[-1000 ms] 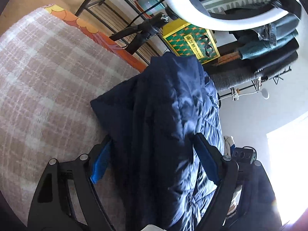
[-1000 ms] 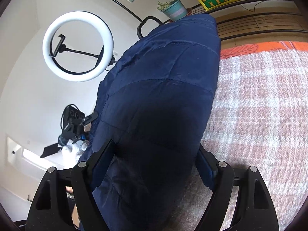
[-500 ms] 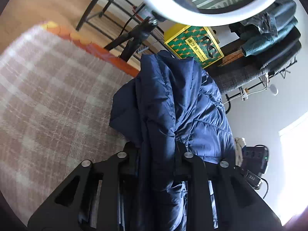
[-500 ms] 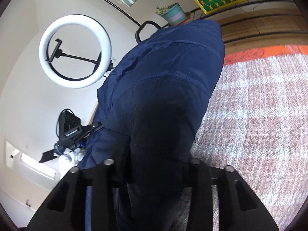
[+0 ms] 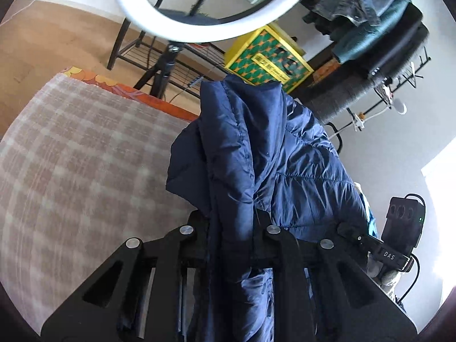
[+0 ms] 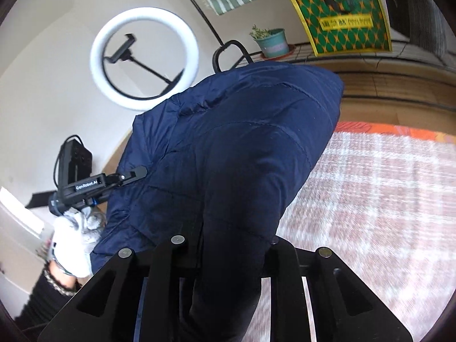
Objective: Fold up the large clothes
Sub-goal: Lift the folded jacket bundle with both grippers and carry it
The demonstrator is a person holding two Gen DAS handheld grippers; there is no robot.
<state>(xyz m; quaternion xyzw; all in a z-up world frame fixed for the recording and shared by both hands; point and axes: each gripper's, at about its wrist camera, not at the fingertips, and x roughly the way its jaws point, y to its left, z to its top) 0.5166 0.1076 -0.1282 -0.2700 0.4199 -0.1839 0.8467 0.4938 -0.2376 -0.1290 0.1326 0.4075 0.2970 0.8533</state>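
Observation:
A navy quilted jacket [image 5: 285,156] hangs bunched and lifted over a pink plaid blanket [image 5: 85,156]. My left gripper [image 5: 232,219] has its jaws closing, and a thick fold of the jacket is pinched between its pads. In the right wrist view the same jacket [image 6: 242,142] fills the middle. My right gripper [image 6: 233,236] is closing too, squeezing another fold above the blanket [image 6: 370,199]. The pads of both grippers are buried in the fabric. At that view's left, a gloved hand [image 6: 71,236] holds the other gripper's black handle [image 6: 97,185].
A white ring light [image 6: 144,59] on a stand is close behind the jacket. Beyond it are a yellow-green box [image 5: 268,59], a potted plant [image 6: 270,41], a black wire rack [image 5: 159,57] and dark clothes piled on a shelf [image 5: 370,14]. An orange sheet edge [image 6: 384,129] borders the blanket.
Both grippers went from wide open around the jacket to closed on folds of it. Both have risen, and the jacket has lifted off the blanket with them.

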